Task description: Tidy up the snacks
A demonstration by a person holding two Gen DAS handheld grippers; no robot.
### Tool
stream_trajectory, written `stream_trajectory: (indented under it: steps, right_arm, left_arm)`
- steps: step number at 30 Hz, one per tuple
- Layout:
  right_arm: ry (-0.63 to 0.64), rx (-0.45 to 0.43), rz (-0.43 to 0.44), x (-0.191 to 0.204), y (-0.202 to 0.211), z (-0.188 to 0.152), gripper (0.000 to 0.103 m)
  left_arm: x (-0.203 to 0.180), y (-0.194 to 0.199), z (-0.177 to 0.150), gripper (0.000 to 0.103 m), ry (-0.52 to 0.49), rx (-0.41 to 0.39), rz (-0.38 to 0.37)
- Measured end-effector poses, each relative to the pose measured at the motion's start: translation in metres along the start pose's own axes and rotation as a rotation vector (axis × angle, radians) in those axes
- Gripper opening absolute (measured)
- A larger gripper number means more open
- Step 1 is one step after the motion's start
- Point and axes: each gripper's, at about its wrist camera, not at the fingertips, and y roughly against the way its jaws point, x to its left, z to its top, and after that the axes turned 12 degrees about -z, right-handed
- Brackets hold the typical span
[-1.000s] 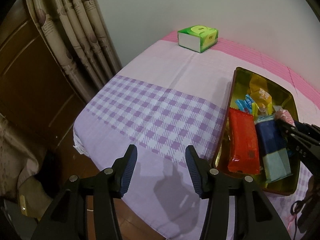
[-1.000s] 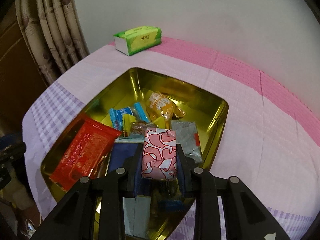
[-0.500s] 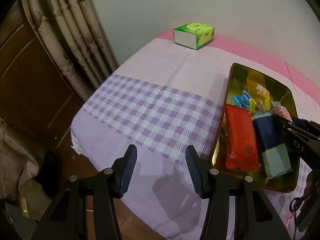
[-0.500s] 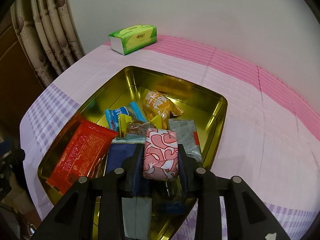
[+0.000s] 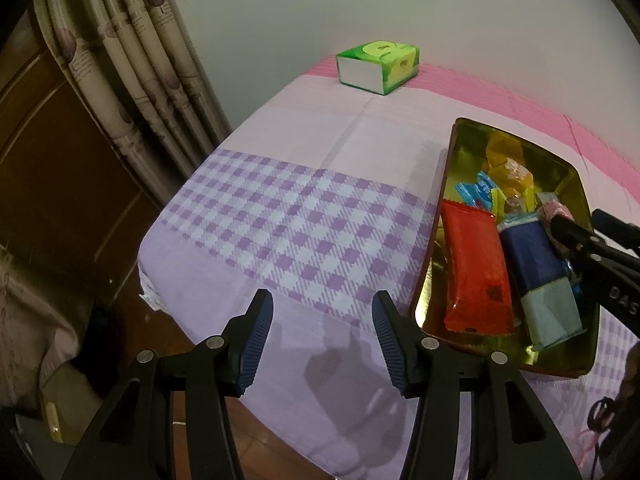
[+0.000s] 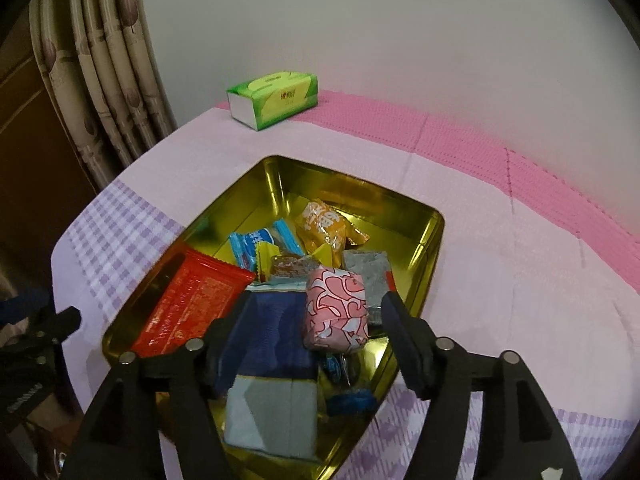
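A gold tin tray (image 6: 434,224) on the table holds several snacks: a red packet (image 6: 188,304), a dark blue and grey packet (image 6: 272,364), a light blue packet (image 6: 256,242), an orange packet (image 6: 324,226), a grey packet (image 6: 368,276). A pink patterned candy (image 6: 338,314) lies in the tray between the spread fingers of my right gripper (image 6: 316,320), which is open; neither finger touches it. The tray (image 5: 452,168) and red packet (image 5: 476,268) show in the left wrist view. My left gripper (image 5: 322,344) is open and empty above the table's front left edge.
A green tissue box (image 6: 274,98) stands at the back by the wall; it also shows in the left wrist view (image 5: 378,65). A curtain (image 5: 132,68) hangs at the left. The cloth-covered table's edge (image 5: 160,280) drops to the floor at front left.
My right gripper has opened and let go of the pink candy, which now lies in the tray. The left gripper has barely moved.
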Motion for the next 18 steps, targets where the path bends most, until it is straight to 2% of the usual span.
stream_trajectory:
  steps: [2, 5, 10, 18]
  right_arm:
    - [-0.017, 0.003, 0.001, -0.002, 0.008, -0.001, 0.068]
    - [-0.057, 0.002, 0.015, -0.006, 0.023, -0.007, 0.081]
    - [-0.038, -0.016, -0.013, -0.002, 0.041, -0.017, 0.087]
    - [-0.049, 0.01, -0.008, 0.001, 0.054, -0.039, 0.095]
  left_arm:
    - [-0.001, 0.0, 0.0, 0.053, -0.007, -0.001, -0.001]
    - [-0.003, 0.0, -0.001, 0.053, -0.019, 0.001, 0.0]
    - [-0.006, -0.001, -0.002, 0.053, -0.026, 0.003, -0.005]
    - [-0.008, -0.002, -0.003, 0.054, -0.034, 0.011, -0.006]
